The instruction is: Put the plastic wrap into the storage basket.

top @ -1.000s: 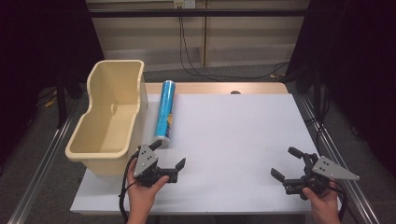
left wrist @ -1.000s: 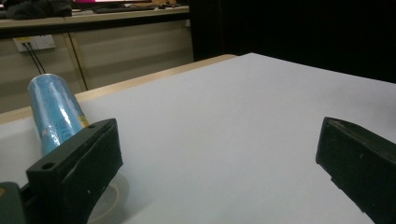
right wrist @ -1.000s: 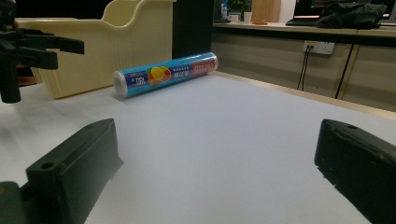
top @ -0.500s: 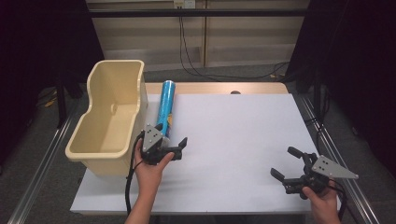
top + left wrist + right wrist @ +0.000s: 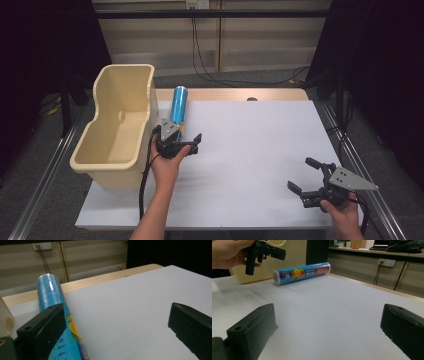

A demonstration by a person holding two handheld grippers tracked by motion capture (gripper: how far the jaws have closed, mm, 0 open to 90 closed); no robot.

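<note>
One blue tube (image 5: 178, 105), one cream bin (image 5: 117, 122) and two grippers are showing. The tube is lying on its side along the table's (image 5: 260, 145) left part, just beside the bin's right wall. The left gripper (image 5: 186, 144) is hovering at the tube's near end, its fingers (image 5: 43, 326) spread wide, one finger just beside the tube, contact unclear. The right gripper (image 5: 306, 176) is sitting near the table's right front corner, fingers (image 5: 254, 322) wide apart, holding nothing. A white sheet is covering the wooden table; dark curtains and wall sockets are standing behind.
</note>
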